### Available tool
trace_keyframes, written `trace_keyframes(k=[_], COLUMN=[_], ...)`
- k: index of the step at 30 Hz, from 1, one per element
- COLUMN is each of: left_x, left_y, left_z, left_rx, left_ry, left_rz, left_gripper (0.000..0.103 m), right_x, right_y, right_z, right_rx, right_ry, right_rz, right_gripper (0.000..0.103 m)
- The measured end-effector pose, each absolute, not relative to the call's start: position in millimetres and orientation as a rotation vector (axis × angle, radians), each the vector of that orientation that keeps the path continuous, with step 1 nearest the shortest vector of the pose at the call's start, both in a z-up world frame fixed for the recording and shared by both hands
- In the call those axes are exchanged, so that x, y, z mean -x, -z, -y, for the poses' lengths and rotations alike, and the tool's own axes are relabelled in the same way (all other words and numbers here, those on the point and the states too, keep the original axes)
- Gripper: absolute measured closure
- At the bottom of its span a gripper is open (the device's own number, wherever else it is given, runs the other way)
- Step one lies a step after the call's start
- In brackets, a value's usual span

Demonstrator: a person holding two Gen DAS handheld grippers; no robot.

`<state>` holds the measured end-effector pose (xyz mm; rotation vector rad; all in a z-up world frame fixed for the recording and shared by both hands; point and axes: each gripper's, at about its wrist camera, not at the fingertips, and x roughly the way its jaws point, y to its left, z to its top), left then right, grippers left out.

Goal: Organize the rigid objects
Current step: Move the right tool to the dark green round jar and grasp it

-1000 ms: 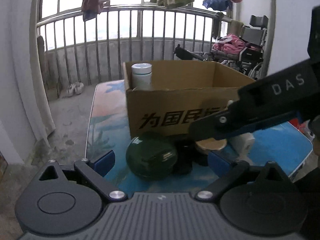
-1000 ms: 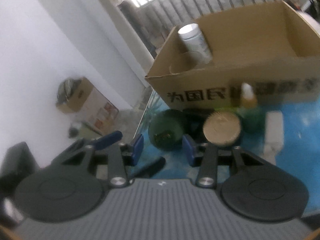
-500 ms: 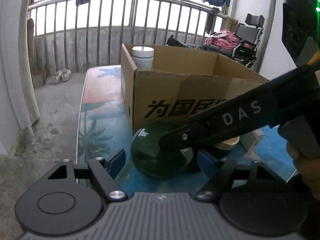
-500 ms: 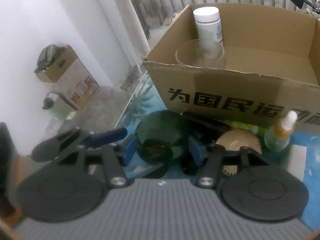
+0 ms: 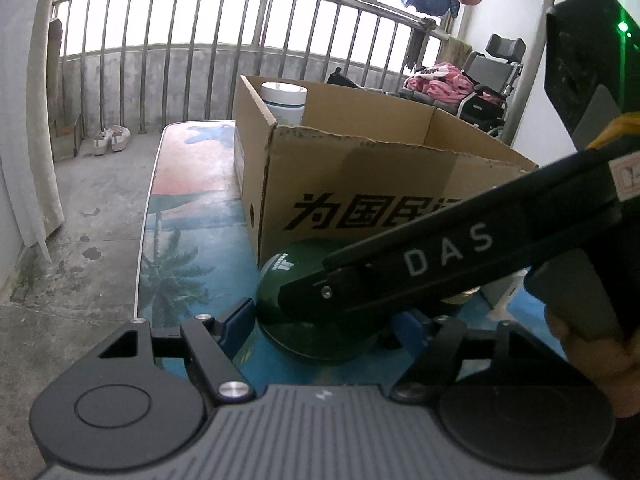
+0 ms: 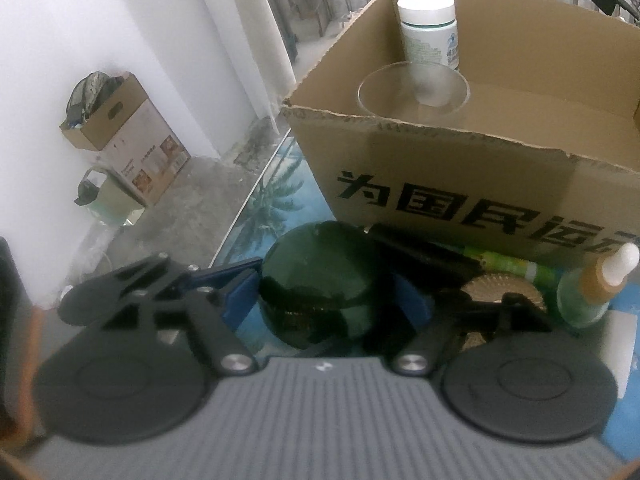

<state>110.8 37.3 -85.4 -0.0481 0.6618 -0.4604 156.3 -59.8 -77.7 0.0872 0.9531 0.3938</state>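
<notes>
A dark green round glass bowl [image 5: 304, 340] lies overturned on the printed table just in front of an open cardboard box [image 5: 360, 184]. It also shows in the right wrist view [image 6: 320, 280]. My left gripper [image 5: 324, 320] is open with the bowl between its blue fingers. My right gripper [image 6: 332, 288] is open too, its fingers on either side of the same bowl; its arm crosses above the bowl in the left view. The box [image 6: 480, 176] holds a white bottle [image 6: 430, 36] and a clear glass dish [image 6: 414, 88].
Beside the bowl stand a gold ribbed lid [image 6: 500, 286], a small green spray bottle [image 6: 592, 292], a black object and a white block [image 6: 622, 344]. The table's left edge [image 5: 148, 216] drops to a concrete floor. A balcony railing stands behind.
Both grippers have come in closer to the green bowl, which now sits between both pairs of fingers. The right gripper's arm has swung further left across the left view.
</notes>
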Motion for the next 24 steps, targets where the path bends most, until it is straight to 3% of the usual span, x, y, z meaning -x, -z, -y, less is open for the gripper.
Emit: trace_keyframes(k=[18, 24], left_x=[-101.9, -94.8], left_y=[76.8, 69.2], left_z=[-38.7, -38.8], left_rx=[0.071, 0.041], left_ry=[0.432, 0.410], left_rz=[-0.626, -0.596], left_gripper=[0.033, 0.040], right_x=[-147.8, -141.8], right_y=[77.8, 76.7], right_z=[58.3, 58.6], right_rx=[-0.094, -0.102], right_ry=[-0.383, -0.393], right_rz=[-0.953, -0.957], right_gripper=[0.027, 0.027])
